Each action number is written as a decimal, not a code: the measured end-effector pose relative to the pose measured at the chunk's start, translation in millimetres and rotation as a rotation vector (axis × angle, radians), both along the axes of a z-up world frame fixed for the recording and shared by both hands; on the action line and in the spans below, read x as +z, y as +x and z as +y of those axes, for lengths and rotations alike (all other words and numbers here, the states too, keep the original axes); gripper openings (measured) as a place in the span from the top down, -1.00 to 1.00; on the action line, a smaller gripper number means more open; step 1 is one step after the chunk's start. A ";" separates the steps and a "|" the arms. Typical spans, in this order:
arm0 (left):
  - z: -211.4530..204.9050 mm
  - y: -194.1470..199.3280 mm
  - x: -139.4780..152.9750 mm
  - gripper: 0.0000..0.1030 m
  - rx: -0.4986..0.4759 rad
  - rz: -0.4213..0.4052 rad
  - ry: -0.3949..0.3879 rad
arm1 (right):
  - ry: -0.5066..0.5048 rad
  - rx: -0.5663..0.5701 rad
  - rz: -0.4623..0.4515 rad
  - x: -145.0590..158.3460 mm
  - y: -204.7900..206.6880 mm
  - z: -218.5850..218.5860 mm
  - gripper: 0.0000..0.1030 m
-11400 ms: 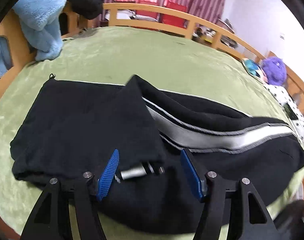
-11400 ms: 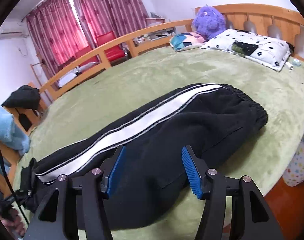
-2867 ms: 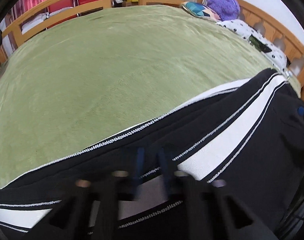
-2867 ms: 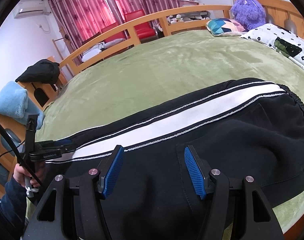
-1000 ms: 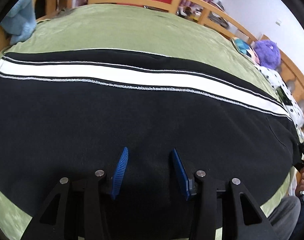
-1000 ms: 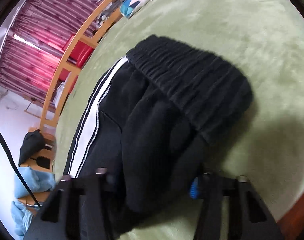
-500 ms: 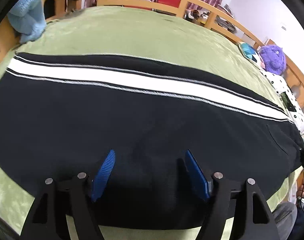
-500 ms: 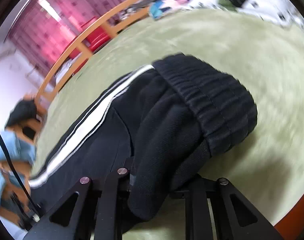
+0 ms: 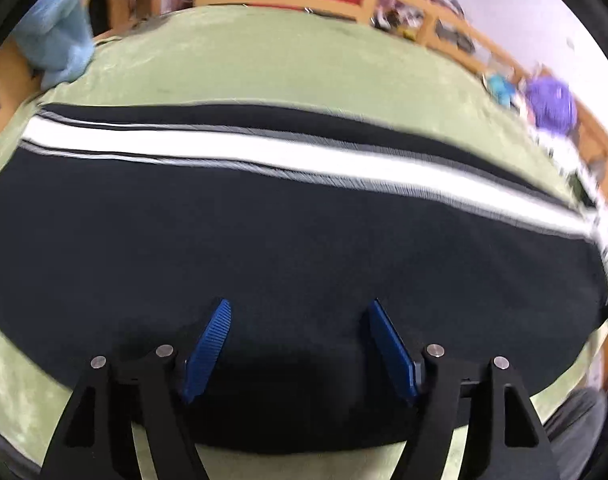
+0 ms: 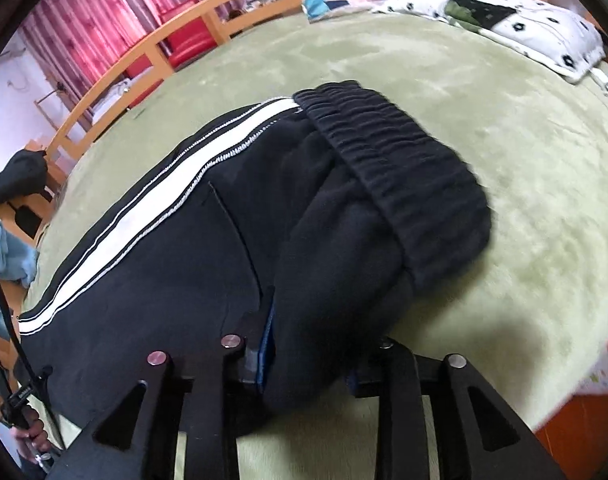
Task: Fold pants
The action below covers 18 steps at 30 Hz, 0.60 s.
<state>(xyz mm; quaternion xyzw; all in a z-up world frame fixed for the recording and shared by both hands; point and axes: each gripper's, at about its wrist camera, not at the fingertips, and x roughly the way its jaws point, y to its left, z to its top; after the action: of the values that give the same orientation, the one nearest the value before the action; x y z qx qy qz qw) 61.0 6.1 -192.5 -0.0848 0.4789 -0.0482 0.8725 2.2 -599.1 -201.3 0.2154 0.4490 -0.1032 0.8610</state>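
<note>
While right tongs (image 10: 312, 364) clamp fleecy black pants (image 10: 176, 264), left tongs (image 9: 298, 344) gape apart.

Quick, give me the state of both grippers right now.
Left gripper: open, holding nothing, above the pants.
Right gripper: shut on the pants near the waistband.

The black pants (image 9: 288, 248) with a white side stripe (image 9: 304, 156) lie flat along the near edge of the bed (image 10: 524, 184). The ribbed waistband (image 10: 396, 152) end is bunched and lifted.
</note>
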 end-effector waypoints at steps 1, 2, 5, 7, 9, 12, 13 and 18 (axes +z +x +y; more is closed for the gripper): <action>8.4 -3.2 4.7 -0.35 0.017 -0.019 -0.001 | -0.037 -0.002 0.007 7.8 -7.2 5.4 0.40; 21.7 -8.3 11.1 -0.36 0.039 -0.040 -0.003 | -0.068 -0.004 0.010 12.4 -13.0 9.9 0.36; 61.1 -18.3 21.8 -0.36 0.084 -0.064 -0.052 | -0.197 -0.006 0.017 34.6 -30.9 32.6 0.33; 100.5 -27.8 26.6 -0.36 0.160 -0.088 -0.088 | -0.233 -0.026 -0.001 48.3 -39.9 46.7 0.26; 135.6 -37.7 27.1 -0.36 0.245 -0.130 -0.082 | -0.235 -0.047 -0.033 61.0 -45.2 64.4 0.25; 182.9 -43.4 21.4 -0.36 0.324 -0.144 -0.101 | -0.223 -0.058 -0.085 72.8 -43.9 94.5 0.24; 198.5 -45.3 19.2 -0.36 0.354 -0.146 -0.118 | -0.208 -0.055 -0.106 74.6 -41.2 106.6 0.20; 251.4 -51.4 1.7 -0.36 0.466 -0.155 -0.178 | -0.134 0.013 -0.151 71.8 -14.4 175.1 0.18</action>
<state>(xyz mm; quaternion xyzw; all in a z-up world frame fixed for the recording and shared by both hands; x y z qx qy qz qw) 9.6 257.5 -190.8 -0.2653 0.3719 0.1055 0.8833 -12.2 -424.0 -129.5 0.1616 0.3764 -0.1112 0.9054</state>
